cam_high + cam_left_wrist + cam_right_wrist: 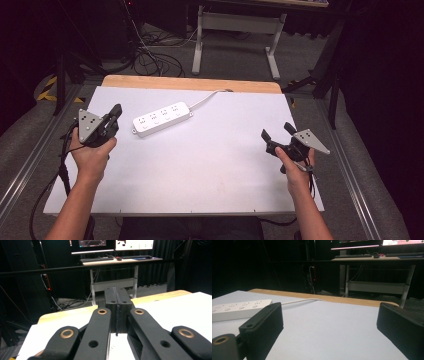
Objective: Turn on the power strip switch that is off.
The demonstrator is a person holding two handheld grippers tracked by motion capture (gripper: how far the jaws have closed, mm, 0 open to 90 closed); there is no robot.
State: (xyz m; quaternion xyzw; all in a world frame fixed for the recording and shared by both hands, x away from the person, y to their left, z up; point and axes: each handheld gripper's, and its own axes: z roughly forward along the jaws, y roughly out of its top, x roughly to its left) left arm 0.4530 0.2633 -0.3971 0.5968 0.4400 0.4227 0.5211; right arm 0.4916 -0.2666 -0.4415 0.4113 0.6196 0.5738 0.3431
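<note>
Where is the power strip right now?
In the high view, the power strip lies flat on the white table, toward the far left, just right of the left gripper and untouched by it.

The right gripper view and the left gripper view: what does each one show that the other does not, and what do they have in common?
Right gripper view: the white power strip with its cable, seen between wide-open jaws of the right claw.

Left gripper view: the left claw with jaws pressed together, holding nothing.

Both: the white table surface, its wooden far edge, and a desk with keyboards and monitors behind.
</note>
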